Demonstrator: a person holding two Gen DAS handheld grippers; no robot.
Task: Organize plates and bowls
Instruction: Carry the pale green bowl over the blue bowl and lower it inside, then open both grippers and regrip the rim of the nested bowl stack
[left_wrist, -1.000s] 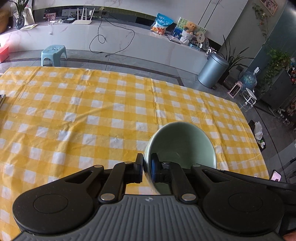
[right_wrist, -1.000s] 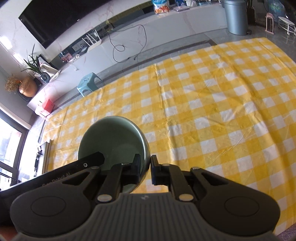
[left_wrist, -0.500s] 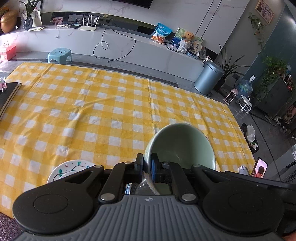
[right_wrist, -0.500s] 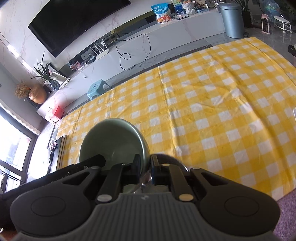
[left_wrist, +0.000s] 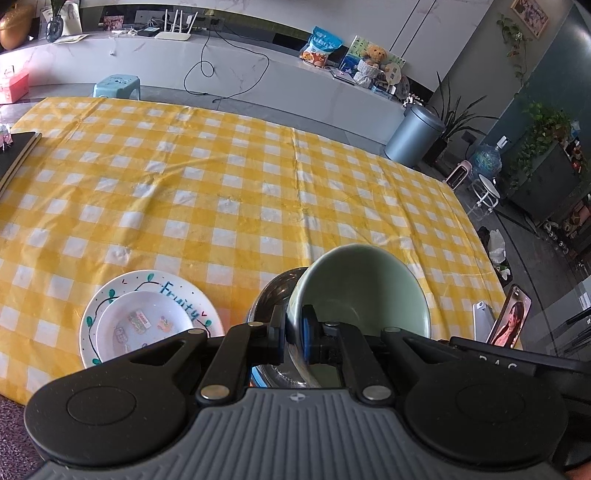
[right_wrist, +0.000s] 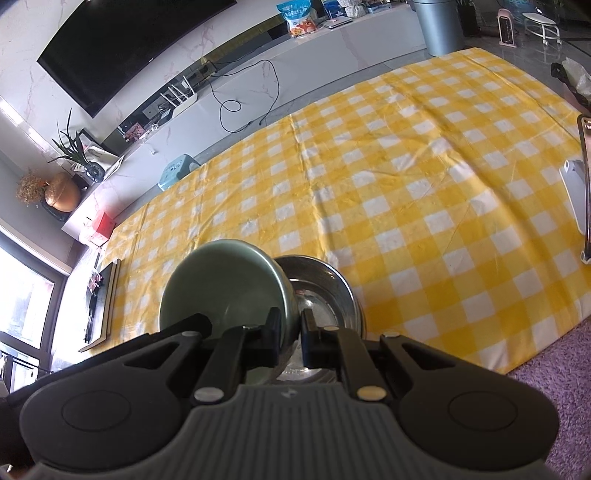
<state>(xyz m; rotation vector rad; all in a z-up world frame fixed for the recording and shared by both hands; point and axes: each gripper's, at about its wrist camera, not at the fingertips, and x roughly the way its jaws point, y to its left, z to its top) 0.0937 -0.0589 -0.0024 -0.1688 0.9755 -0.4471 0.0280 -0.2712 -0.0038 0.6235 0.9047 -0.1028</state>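
- Your left gripper (left_wrist: 294, 334) has its jaws clenched on the rim of the green bowl (left_wrist: 364, 291); your right gripper (right_wrist: 290, 334) grasps the opposite rim of the same green bowl (right_wrist: 225, 284).
- You hold the green bowl tilted, with nothing inside it, over the steel bowl (left_wrist: 275, 295) at the near edge of the worktop (left_wrist: 236, 192). Whether the two bowls touch cannot be told.
- The steel bowl (right_wrist: 325, 291) shows a bare, shiny inside in the right view, at about 3 o'clock from the green one.
- At 9 o'clock from the steel bowl, in the left view, the white plate (left_wrist: 184, 291) lettered "Fruity" carries a small white dish (left_wrist: 144, 325) with little printed pictures on its floor.
- A phone (left_wrist: 511, 317) and a white block (left_wrist: 484, 321) stand at the worktop's near right corner, at 3 o'clock from the bowls; a dark book (left_wrist: 16, 155) lies at the left edge, around 10 o'clock.
- Compared with half a second ago, both cameras sit further back and higher: the plate with its dish is now fully in view where only an arc showed, and the steel bowl's rim has come clear of the fingers.
- A second ago neither the plate nor the steel bowl was visible, only checked cloth beyond the green bowl.
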